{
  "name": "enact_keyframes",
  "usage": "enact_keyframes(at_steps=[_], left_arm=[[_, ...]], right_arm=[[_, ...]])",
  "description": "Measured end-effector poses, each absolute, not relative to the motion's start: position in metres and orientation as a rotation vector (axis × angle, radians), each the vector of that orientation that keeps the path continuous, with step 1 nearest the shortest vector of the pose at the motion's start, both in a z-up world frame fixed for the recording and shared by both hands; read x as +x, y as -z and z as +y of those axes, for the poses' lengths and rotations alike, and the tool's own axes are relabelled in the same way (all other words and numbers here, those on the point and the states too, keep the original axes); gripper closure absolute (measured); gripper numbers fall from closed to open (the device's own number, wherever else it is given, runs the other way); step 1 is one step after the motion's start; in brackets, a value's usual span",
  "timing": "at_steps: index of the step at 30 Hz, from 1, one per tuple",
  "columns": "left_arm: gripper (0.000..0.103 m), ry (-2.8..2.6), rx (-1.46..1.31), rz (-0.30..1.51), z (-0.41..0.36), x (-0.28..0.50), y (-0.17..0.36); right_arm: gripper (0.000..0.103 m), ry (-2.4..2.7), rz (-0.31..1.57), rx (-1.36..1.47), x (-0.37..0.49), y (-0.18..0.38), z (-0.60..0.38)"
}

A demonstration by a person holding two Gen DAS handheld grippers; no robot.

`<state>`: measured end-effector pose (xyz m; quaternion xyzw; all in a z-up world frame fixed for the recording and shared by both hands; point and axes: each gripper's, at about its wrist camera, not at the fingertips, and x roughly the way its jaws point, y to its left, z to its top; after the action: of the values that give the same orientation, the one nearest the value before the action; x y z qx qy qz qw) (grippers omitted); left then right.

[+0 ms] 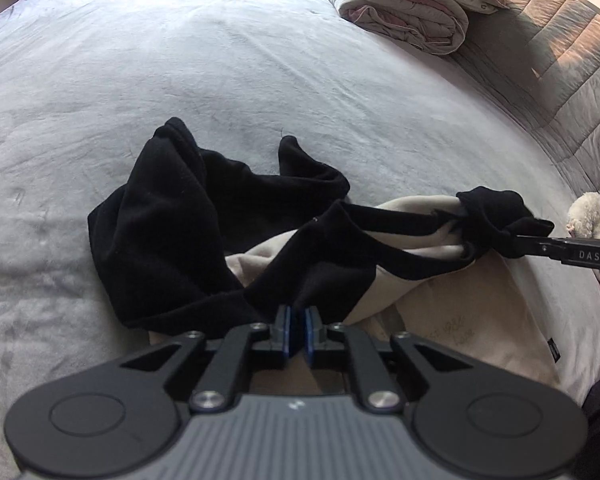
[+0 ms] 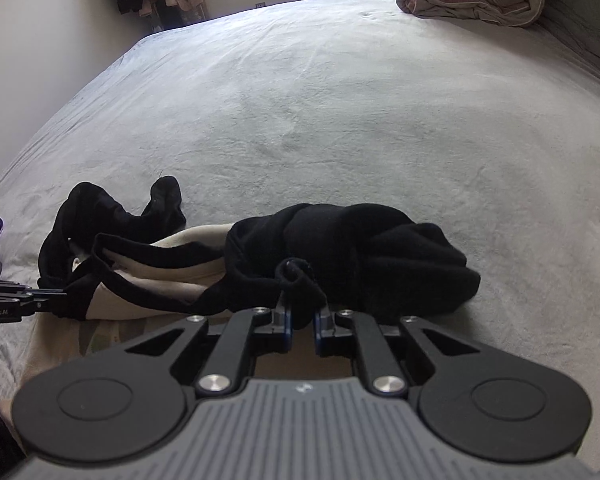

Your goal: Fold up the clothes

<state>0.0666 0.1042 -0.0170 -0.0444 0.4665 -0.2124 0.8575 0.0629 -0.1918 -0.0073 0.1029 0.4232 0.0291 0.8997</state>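
Daylight fell from the far side, washing out the bed (image 1: 172,40) at its far edge. Fisheye distortion curved both frames; corners were vignetted. Black fabric (image 1: 160,216) lost detail.

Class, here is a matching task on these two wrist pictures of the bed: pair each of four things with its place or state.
Things
1. black and beige garment
2. folded pink-grey quilt
3. left gripper
4. right gripper

Places or states
A. shut on a black hem nearest its camera
B. crumpled in the middle of the grey bed sheet
C. clamped on a bunched black end
D. at the bed's far corner

Pairs: 1-B, 2-D, 3-A, 4-C
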Motion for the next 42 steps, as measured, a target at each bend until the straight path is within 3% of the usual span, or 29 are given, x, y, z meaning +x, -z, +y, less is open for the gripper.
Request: enact_keyframes(at_steps=[3,5,8,17,24,30,32,42], left_arm=[[0.083,0.476,-0.095,0.925,0.105,0.064,0.001],[0.061,0.476,-0.095,0.889,0.105,0.067,-0.007],[0.055,0.475,-0.068,0.876,0.098,0.077,-0.011],[0.054,0.436,0.054,0.957,0.077,0.099,0.023],[0.055,0.441,-0.002,0.957,0.085,0.1,0.027],[0.056,0.453,-0.016,0.961,0.088,0.102,0.028],[0.057,0.456,-0.015,0.961,0.089,0.102,0.028],[0.061,0.467,-0.006,0.957,0.09,0.103,0.025]], right_arm=[[0.091,-0.053,0.86,0.226,0.056,0.001,-0.198],[0.092,-0.045,0.844,0.227,0.052,-0.004,-0.202],[0.092,-0.026,0.814,0.224,0.047,-0.015,-0.209],[0.092,0.112,0.755,0.202,0.038,-0.043,-0.26],[0.092,0.205,0.832,0.24,0.03,-0.023,-0.303],[0.078,0.18,0.854,0.255,0.026,-0.011,-0.304],[0.055,0.154,0.851,0.244,0.028,-0.012,-0.298],[0.05,0.026,0.836,0.186,0.036,-0.018,-0.271]])
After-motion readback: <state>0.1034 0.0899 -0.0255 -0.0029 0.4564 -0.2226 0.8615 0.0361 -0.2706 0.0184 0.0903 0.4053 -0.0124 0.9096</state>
